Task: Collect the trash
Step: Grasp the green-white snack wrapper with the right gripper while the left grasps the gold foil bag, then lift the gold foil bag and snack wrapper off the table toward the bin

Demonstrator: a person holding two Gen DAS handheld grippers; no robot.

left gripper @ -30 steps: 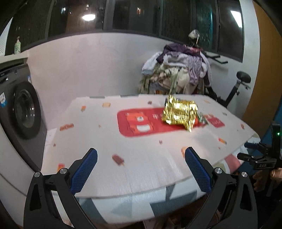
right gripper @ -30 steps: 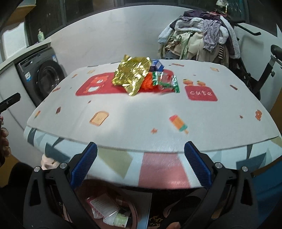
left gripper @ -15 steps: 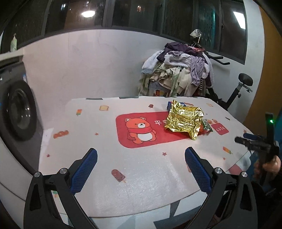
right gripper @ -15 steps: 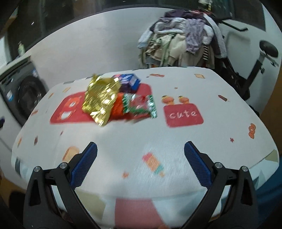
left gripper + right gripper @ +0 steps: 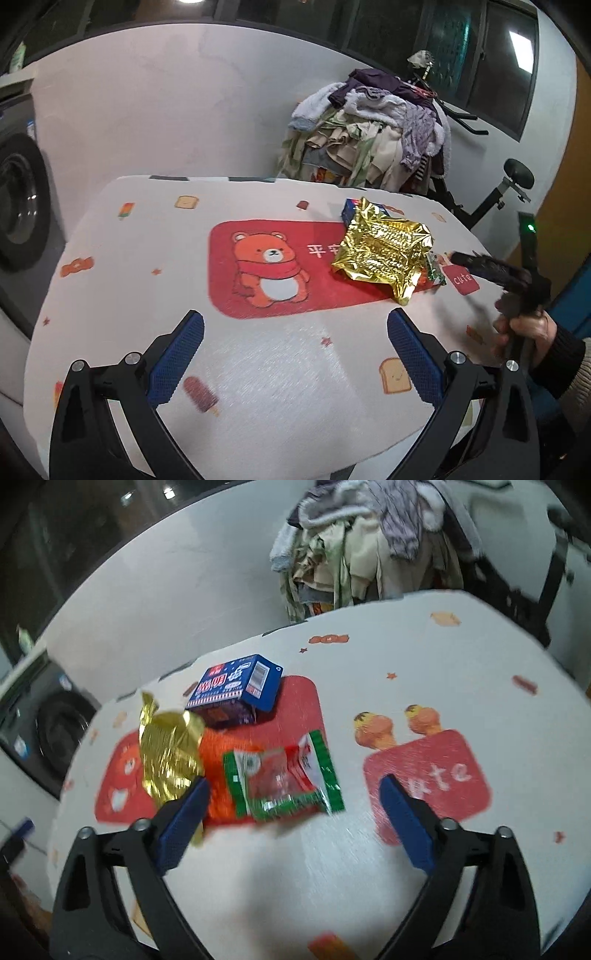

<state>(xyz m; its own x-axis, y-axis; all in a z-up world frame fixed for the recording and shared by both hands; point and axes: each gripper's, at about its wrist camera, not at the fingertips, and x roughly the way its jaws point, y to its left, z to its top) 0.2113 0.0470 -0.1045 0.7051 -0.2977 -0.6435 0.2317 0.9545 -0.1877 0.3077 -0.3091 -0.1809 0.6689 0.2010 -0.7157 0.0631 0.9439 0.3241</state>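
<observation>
A crumpled gold foil wrapper point(image 5: 384, 253) lies on the patterned table point(image 5: 155, 236), with a blue carton point(image 5: 350, 210) behind it. In the right wrist view the gold wrapper point(image 5: 170, 755), the blue carton point(image 5: 236, 688), an orange wrapper point(image 5: 218, 775) and a green-and-red packet point(image 5: 284, 779) lie together. My right gripper point(image 5: 295, 812) is open and empty, just short of the green-and-red packet. My left gripper point(image 5: 295, 350) is open and empty over the table's near part, well short of the pile. The right gripper also shows in the left wrist view point(image 5: 491, 271).
A heap of clothes point(image 5: 369, 129) sits on an exercise bike point(image 5: 513, 184) behind the table. A washing machine point(image 5: 18, 192) stands at the left. A white wall point(image 5: 166, 110) runs behind the table.
Both grippers have moved forward over the table towards the trash pile. The right gripper has closed in on the green-and-red packet. Both stay open.
</observation>
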